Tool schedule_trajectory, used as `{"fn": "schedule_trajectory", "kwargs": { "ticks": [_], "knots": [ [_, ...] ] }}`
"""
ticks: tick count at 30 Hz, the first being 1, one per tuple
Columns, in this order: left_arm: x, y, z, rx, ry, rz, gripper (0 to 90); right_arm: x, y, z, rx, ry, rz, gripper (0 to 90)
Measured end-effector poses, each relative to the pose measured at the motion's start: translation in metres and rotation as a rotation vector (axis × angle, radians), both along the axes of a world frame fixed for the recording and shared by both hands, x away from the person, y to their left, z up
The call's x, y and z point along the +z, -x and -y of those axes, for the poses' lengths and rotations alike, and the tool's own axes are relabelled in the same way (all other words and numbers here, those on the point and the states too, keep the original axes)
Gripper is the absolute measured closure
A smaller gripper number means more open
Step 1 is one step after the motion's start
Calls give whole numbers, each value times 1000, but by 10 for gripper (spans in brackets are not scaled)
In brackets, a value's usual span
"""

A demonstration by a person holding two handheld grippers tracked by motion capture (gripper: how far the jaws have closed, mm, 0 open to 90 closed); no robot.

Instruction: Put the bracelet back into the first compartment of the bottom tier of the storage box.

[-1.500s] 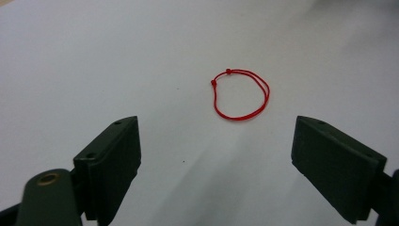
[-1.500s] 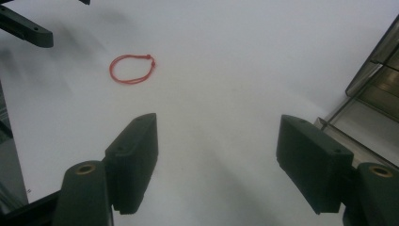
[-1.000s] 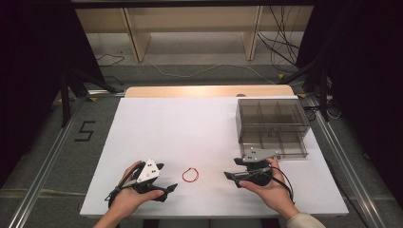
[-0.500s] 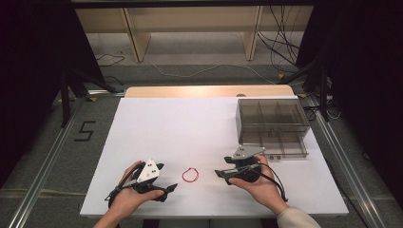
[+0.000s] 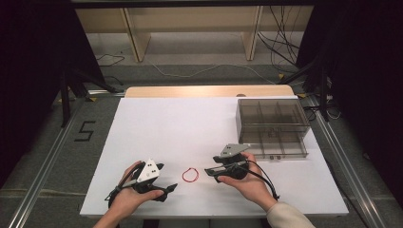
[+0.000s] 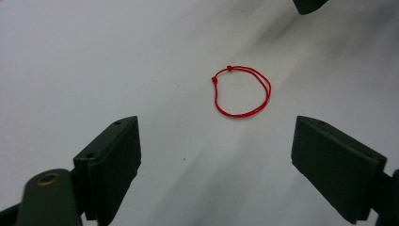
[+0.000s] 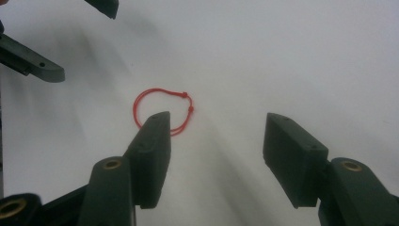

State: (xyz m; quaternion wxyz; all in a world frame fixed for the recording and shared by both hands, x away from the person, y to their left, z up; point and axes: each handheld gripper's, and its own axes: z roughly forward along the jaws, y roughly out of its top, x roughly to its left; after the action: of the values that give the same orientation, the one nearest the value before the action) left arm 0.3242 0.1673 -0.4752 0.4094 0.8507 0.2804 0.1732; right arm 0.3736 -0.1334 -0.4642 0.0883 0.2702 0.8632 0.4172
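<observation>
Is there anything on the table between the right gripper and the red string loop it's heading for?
Nothing visible. The red string loop lies flat on bare white table, with open surface between it and the right gripper. The right gripper's jaws, which have just been closing, hold nothing. The left gripper sits apart on the loop's other side.

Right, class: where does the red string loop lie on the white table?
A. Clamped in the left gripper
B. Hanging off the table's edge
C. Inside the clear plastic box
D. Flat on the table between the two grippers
D: the red string loop lies flat on the table, between the left gripper and the right gripper, with neither touching it.
</observation>
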Motion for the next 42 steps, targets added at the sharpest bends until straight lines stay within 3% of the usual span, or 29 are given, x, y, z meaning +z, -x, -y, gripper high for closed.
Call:
{"fn": "schedule_trajectory", "kwargs": {
  "ticks": [20, 42],
  "knots": [
    [-1, 0, 1, 1, 1, -4, 163, -13, -13, -30, 36, 47, -27, 506],
    [-3, 0, 1, -9, -5, -9, 163, -28, -23, -56, 58, 104, -26, 727]
  ]
}}
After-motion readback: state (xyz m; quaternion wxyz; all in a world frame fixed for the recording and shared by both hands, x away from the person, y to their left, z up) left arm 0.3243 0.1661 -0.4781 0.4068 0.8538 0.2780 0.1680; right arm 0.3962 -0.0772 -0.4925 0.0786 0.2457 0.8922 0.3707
